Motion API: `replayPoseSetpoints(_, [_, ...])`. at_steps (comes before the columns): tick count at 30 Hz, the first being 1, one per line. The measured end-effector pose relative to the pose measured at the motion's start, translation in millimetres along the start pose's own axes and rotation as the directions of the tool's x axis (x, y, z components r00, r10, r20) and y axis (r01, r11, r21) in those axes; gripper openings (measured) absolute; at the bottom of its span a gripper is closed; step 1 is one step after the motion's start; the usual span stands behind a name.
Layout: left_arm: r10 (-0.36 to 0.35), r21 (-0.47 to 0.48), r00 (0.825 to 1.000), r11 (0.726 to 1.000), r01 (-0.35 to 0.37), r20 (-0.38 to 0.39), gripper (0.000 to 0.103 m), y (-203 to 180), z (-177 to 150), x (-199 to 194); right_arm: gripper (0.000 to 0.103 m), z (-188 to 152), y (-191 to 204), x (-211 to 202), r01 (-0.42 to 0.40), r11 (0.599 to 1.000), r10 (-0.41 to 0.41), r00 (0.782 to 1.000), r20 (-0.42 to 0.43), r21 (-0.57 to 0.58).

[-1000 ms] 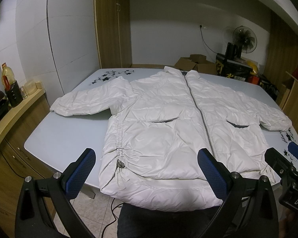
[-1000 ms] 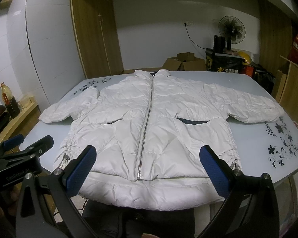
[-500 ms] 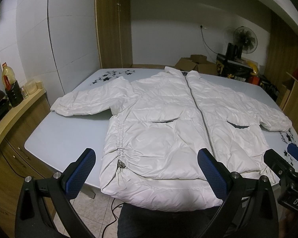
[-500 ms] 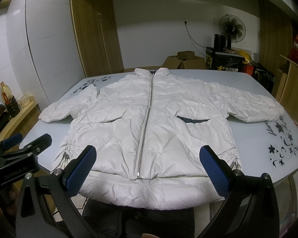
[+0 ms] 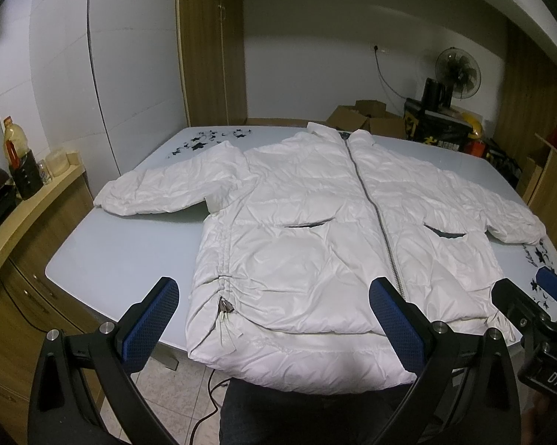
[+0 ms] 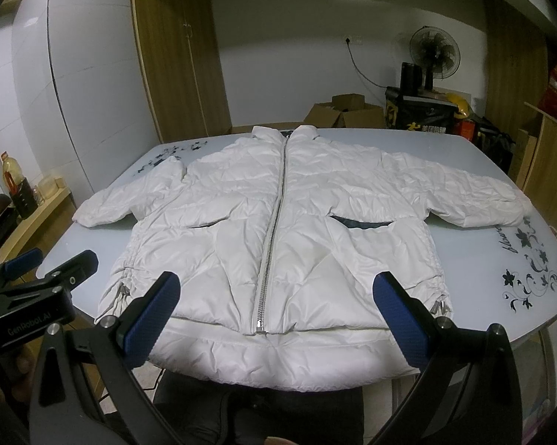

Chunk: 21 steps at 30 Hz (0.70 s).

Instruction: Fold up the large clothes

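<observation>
A large white puffer jacket [image 5: 308, 244] lies flat and zipped, front up, on a pale blue table [image 5: 122, 244], sleeves spread to both sides, hem hanging over the near edge. It also shows in the right wrist view [image 6: 278, 237]. My left gripper [image 5: 274, 319] is open and empty, held above the hem's left half. My right gripper [image 6: 278, 315] is open and empty, held above the hem near the zipper's lower end. Each gripper shows at the edge of the other's view.
A wooden counter [image 5: 26, 204] with a bottle and jars stands left of the table. Cardboard boxes [image 6: 345, 113], a black crate and a fan [image 6: 434, 52] stand behind it. A wooden cabinet [image 6: 549, 163] is at the right. The table [image 6: 501, 259] bears black flower prints.
Both views have shifted only slightly; the jacket has not moved and both grippers stay open.
</observation>
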<state>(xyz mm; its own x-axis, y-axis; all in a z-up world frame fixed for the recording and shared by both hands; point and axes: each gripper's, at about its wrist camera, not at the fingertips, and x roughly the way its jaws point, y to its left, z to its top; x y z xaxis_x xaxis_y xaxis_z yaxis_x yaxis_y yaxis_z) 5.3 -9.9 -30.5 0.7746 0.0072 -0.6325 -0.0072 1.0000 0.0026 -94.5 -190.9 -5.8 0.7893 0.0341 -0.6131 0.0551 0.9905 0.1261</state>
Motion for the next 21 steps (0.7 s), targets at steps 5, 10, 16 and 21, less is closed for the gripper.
replayPoseSetpoints(5, [-0.007,-0.003,1.000,1.000,0.007,-0.019,0.103,0.2,0.9,3.5,0.103,-1.4,-0.4,0.3,0.002,1.000,-0.002,1.000,0.003,-0.004])
replayPoseSetpoints(10, [-0.297,-0.140,0.955,0.945,0.295,0.005,0.103,32.6,6.2,21.4,0.103,-5.5,1.4,5.3,0.008,1.000,-0.008,1.000,0.007,-0.017])
replayPoseSetpoints(16, [-0.684,-0.676,0.712,0.450,0.583,0.158,0.103,157.2,6.1,133.1,0.103,-10.5,1.3,21.6,0.012,1.000,-0.013,0.999,-0.051,-0.018])
replayPoseSetpoints(21, [-0.615,-0.853,0.767,0.289,0.434,0.182,0.103,235.5,0.7,224.6,0.103,-17.3,-0.6,53.6,0.065,0.997,-0.069,0.991,-0.117,-0.035])
